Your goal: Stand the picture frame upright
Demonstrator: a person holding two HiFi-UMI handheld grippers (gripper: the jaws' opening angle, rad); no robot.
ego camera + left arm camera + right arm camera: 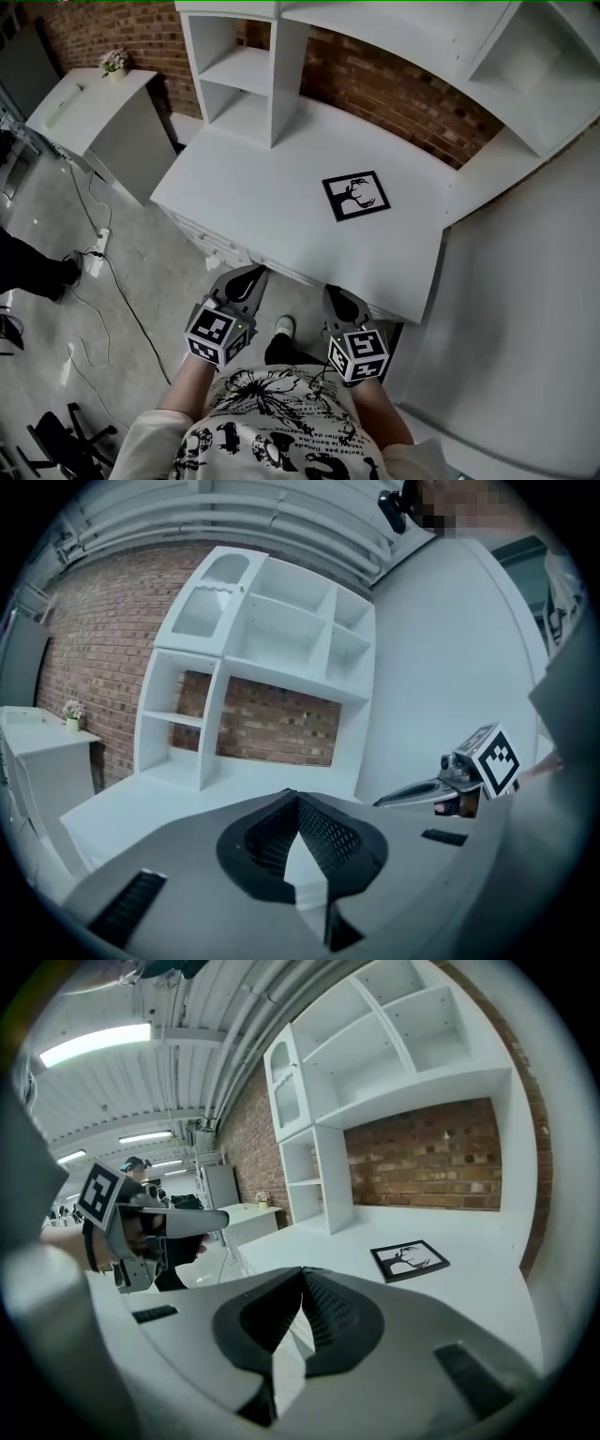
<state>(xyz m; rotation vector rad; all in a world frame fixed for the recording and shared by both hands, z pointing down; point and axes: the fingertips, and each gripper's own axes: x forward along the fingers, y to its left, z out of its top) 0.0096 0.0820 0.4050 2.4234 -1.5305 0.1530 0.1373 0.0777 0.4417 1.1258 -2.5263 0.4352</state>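
Observation:
A black picture frame (356, 196) with a white antler print lies flat on the white desk (272, 178), right of the middle. The right gripper view shows the same picture frame (410, 1261) face up ahead and to the right. Both grippers hang below the desk's near edge, close to the person's body. My left gripper (248, 277) is shut with nothing in it, and its jaws (298, 803) meet at the tips. My right gripper (335, 295) is shut and empty too, with the tips (301, 1274) together. The picture frame is hidden in the left gripper view.
A white shelf unit (246, 66) stands at the back of the desk against a brick wall. A second white cabinet (94, 108) with a small plant stands to the left. Cables and a power strip (97, 251) lie on the floor. A white wall panel (525, 319) rises on the right.

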